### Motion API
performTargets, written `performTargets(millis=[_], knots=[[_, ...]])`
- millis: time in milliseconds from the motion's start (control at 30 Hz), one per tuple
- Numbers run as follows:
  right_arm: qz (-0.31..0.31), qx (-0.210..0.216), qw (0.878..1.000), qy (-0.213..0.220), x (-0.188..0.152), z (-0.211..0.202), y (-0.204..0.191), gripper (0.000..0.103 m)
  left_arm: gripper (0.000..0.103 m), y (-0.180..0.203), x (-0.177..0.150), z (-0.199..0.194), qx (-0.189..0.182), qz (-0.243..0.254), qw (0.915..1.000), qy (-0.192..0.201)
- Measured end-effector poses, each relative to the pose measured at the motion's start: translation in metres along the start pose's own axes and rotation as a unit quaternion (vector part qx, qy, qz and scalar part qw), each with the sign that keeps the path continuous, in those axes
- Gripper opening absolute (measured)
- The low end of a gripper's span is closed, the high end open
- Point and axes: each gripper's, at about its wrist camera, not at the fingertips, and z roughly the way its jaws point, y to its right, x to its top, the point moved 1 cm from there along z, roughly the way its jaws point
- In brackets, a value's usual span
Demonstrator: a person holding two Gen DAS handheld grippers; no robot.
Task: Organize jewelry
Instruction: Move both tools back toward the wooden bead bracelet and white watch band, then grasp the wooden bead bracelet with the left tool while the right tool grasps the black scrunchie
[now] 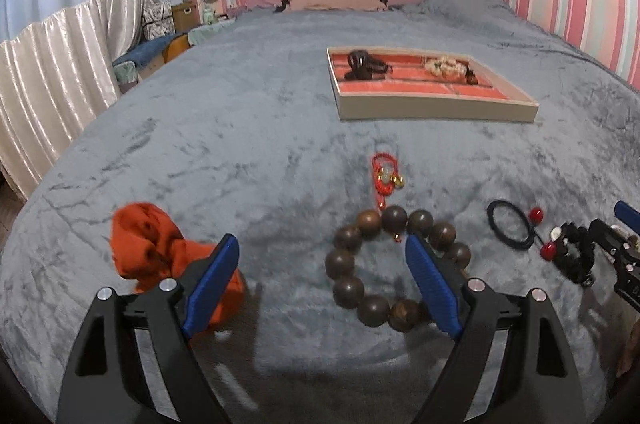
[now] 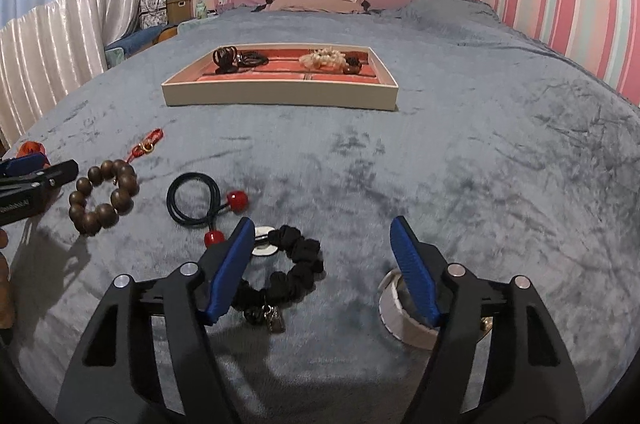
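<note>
A grey plush blanket [image 1: 200, 144] covers the bed, with the shallow cream tray lined in red [image 2: 280, 95] far back and already holding some pieces. Nearer, the left gripper [image 1: 322, 276] and right gripper [image 2: 322, 264] both hang spread and empty over the brown wooden bead bracelet [image 1: 372, 264] and the black ruffled scrunchie [image 2: 296, 264]. The round beads could roll out of a shallow pinch, and the small red cord charm [image 1: 385, 176] just beyond might snag.
</note>
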Motion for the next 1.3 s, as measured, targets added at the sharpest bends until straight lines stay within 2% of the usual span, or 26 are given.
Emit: performTargets(millis=[167,300,633,733,800,867,967,1067,1167,1300], knots=[[0.002,0.001,1.0,-0.019,-0.003,0.007,0.0,0.069,0.084,-0.003,-0.003,0.013,-0.015,-0.004,0.9997,-0.021],[0.005,0.0,0.999,-0.039,-0.009,0.017,0.0,0.063,0.084,-0.004,-0.007,0.025,-0.021,-0.004,0.9989,-0.042],[0.004,-0.005,0.999,-0.049,-0.012,0.023,0.0,0.06,0.082,-0.005,-0.007,0.038,-0.039,-0.006,0.9968,-0.069],[0.002,-0.006,0.999,-0.053,-0.012,0.026,-0.001,0.057,0.071,-0.004,-0.006,0.044,-0.041,-0.001,0.9961,-0.078],[0.0,-0.007,0.998,-0.055,-0.012,0.027,-0.001,0.053,0.069,-0.002,-0.005,0.044,-0.042,0.0,0.9961,-0.077],[-0.001,-0.008,0.998,-0.057,-0.012,0.027,-0.001,0.049,0.06,-0.002,-0.006,0.043,-0.048,0.004,0.9961,-0.074],[-0.001,-0.006,0.998,-0.06,-0.012,0.029,-0.001,0.044,0.052,0.0,-0.007,0.042,-0.053,0.01,0.9959,-0.073],[-0.001,0.003,0.998,-0.065,-0.013,0.031,-0.001,0.034,0.043,-0.002,-0.007,0.041,-0.059,0.006,0.9957,-0.072],[-0.003,0.008,0.998,-0.066,-0.013,0.031,-0.002,0.029,0.042,-0.005,-0.007,0.041,-0.065,0.0,0.9952,-0.072],[-0.002,0.01,0.998,-0.066,-0.013,0.032,-0.003,0.028,0.043,-0.004,-0.007,0.039,-0.061,0.001,0.9956,-0.071]])
